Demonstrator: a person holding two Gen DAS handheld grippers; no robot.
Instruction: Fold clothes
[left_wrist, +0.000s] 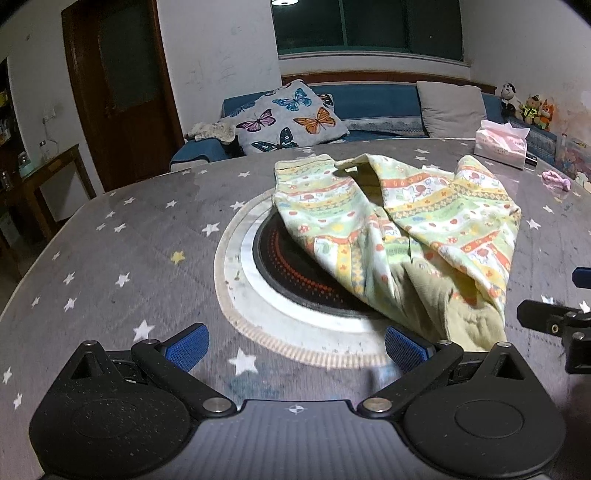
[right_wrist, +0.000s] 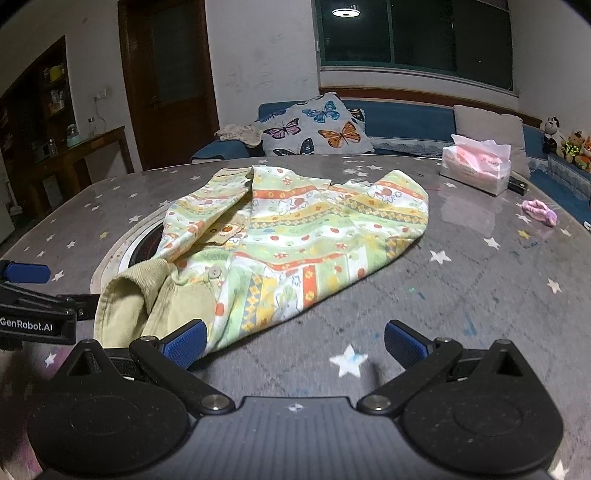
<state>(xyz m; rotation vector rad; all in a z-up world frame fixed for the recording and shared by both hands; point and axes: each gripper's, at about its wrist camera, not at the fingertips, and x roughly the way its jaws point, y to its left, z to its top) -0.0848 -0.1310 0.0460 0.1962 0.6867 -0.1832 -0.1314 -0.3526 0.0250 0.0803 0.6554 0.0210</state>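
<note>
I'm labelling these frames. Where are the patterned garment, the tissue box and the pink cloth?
Patterned garment (right_wrist: 295, 236): right wrist view, middle of its striped body.
Tissue box (right_wrist: 476, 173): right wrist view, front face.
Pink cloth (right_wrist: 540, 214): right wrist view, its centre.

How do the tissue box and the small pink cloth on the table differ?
The tissue box stands upright and boxy with tissue sticking out the top; the pink cloth lies low and crumpled. The tissue box is clearly bigger and sits farther back than the pink cloth. Both are pinkish and rest on the starred table, right of the shirt.
</note>
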